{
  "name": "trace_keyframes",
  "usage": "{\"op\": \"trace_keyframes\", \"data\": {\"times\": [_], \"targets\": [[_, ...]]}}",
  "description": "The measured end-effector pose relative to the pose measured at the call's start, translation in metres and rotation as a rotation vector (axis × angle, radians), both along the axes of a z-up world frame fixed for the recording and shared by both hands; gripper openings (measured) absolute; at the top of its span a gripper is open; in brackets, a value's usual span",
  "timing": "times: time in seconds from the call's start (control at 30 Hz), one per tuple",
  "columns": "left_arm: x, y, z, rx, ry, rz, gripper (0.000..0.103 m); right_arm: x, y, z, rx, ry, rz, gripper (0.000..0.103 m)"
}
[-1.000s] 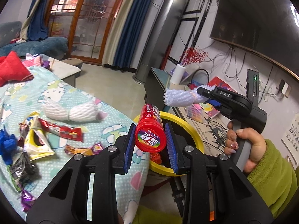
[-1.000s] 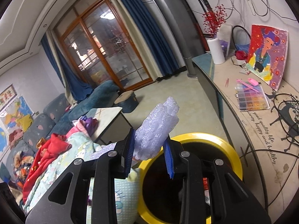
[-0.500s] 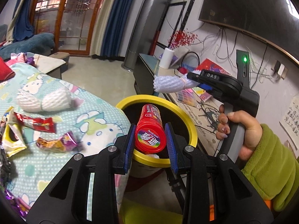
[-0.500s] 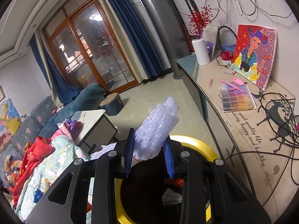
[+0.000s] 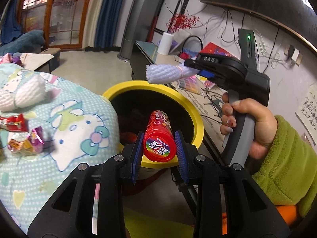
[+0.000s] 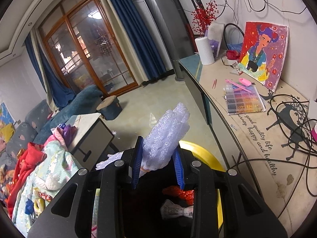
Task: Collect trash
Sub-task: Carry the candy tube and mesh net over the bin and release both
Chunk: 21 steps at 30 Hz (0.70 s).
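Left hand-held gripper (image 5: 159,148) clamped on red candy tube (image 5: 158,136), tube over the near rim of yellow bin (image 5: 195,117). Right hand-held gripper (image 6: 158,156) pinching white foam net (image 6: 166,134), above the bin's far side. Wrappers (image 5: 25,142) on bed, left of left hand-held gripper.

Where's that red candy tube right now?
In the left wrist view, the red candy tube sits low and central, clamped between the left gripper fingers, its far end over the yellow bin mouth, beside the Hello Kitty blanket.
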State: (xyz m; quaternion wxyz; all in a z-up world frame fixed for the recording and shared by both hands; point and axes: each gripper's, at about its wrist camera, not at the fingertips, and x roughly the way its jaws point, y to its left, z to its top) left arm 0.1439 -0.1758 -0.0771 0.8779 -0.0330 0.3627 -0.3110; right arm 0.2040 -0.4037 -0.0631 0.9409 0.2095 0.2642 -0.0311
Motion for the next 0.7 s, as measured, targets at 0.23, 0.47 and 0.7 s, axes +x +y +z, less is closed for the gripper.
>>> {"op": "trace_keyframes", "data": {"times": [0.23, 0.47, 0.7], "targets": [[0.007, -0.018, -0.015, 0.022, 0.03, -0.043, 0.025, 0.007, -0.004, -0.013, 0.01, 0.034, 0.022, 0.028], [0.014, -0.025, -0.021, 0.028, 0.049, -0.054, 0.025, 0.015, -0.003, -0.028, 0.023, 0.089, 0.059, 0.03], [0.021, -0.026, -0.026, 0.016, 0.067, -0.037, 0.026, 0.021, -0.004, -0.039, 0.068, 0.129, 0.082, 0.037]]}}
